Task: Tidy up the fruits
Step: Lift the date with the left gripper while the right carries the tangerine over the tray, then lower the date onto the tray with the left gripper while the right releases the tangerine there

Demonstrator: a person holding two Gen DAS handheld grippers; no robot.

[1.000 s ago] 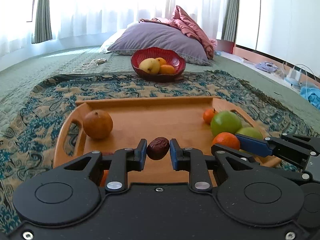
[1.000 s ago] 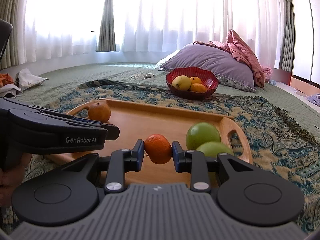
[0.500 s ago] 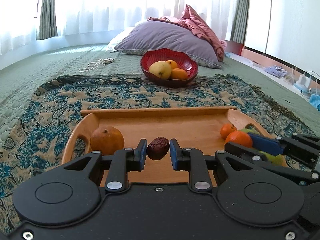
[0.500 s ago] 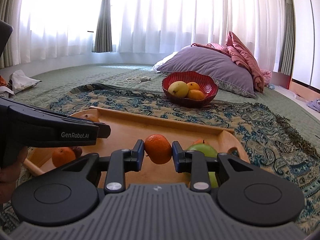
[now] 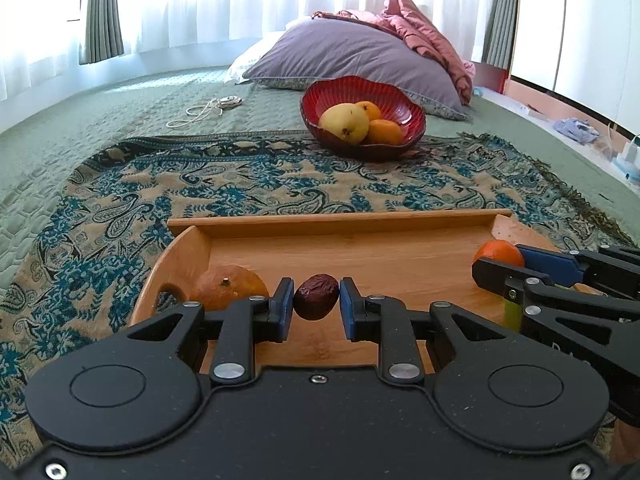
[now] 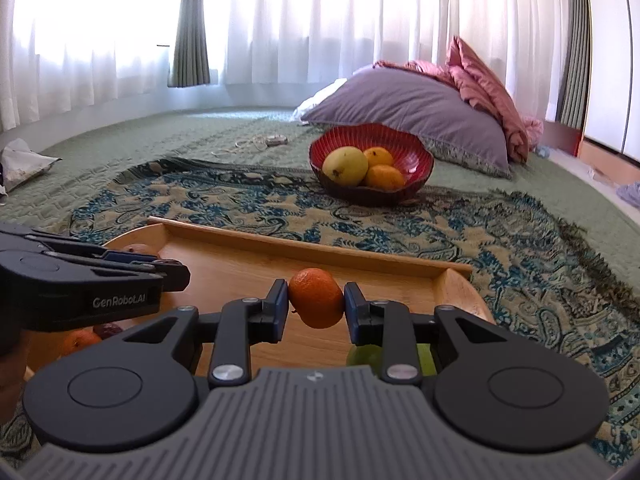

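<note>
My left gripper is shut on a dark red date, held above the wooden tray. My right gripper is shut on a small orange above the tray's right part; it also shows in the left wrist view. A brownish orange lies at the tray's left end. Green fruit lies under the right gripper. A red bowl beyond the tray holds a yellow pear and two oranges; it shows too in the right wrist view.
The tray sits on a patterned blue and tan rug over a green quilted floor cover. A purple pillow and pink cloth lie behind the bowl. A white cord lies far left. Another small orange and date sit at the tray's left.
Both grippers have risen and moved forward toward the bowl, each still holding its fruit. The tray and its fruit now sit lower in both views.
</note>
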